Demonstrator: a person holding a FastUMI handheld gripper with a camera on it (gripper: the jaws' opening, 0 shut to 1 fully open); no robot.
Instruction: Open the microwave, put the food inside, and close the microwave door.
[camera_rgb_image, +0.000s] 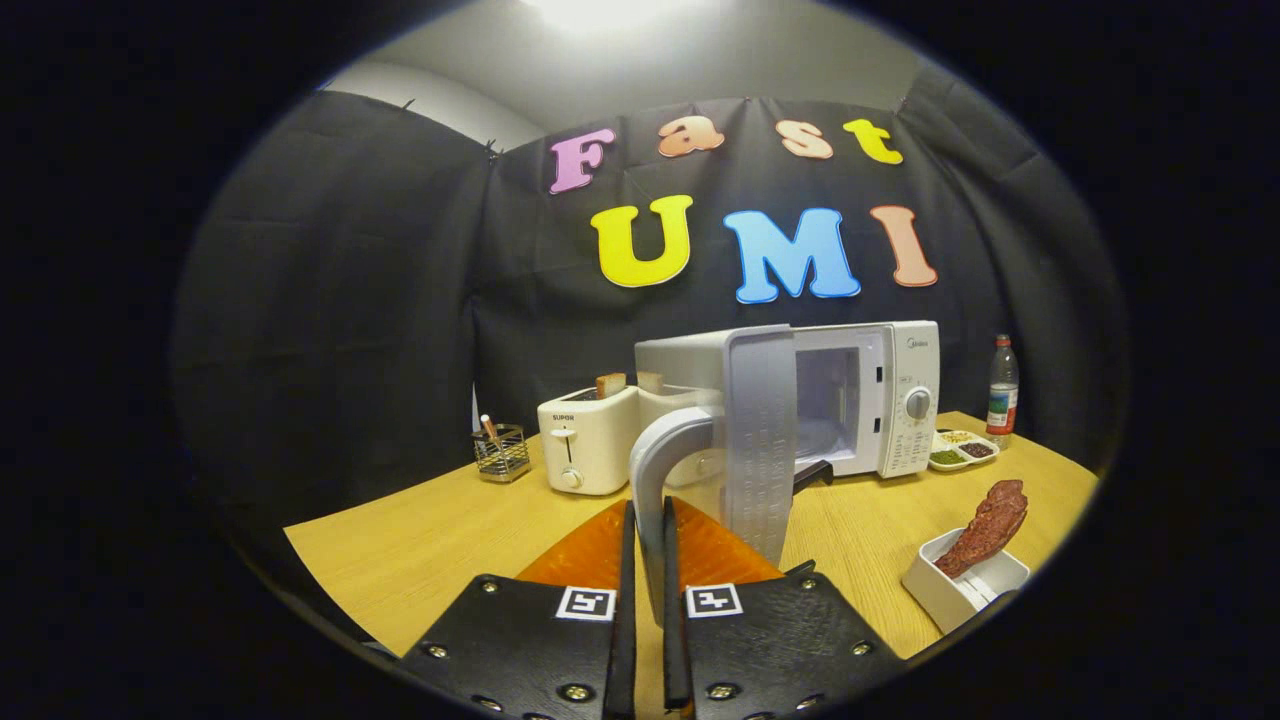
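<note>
A white microwave (870, 400) stands on the wooden table (420, 550) beyond my fingers. Its door (758, 440) is swung open towards me and shows nearly edge-on, so the cavity is visible. The door's grey curved handle (655, 450) runs down between my fingers. My gripper (648, 508) is shut on that handle, with both fingers pressing its sides. The food, a dark red piece of meat (988, 525), leans in a white rectangular dish (950, 595) on the table, right of my fingers and in front of the microwave.
Left of the microwave a white toaster (588, 440) holds bread slices, with a small wire basket (500, 452) beside it. A divided tray of seasonings (962, 450) and a bottle (1002, 390) sit right of the microwave. The table edge runs close on both sides.
</note>
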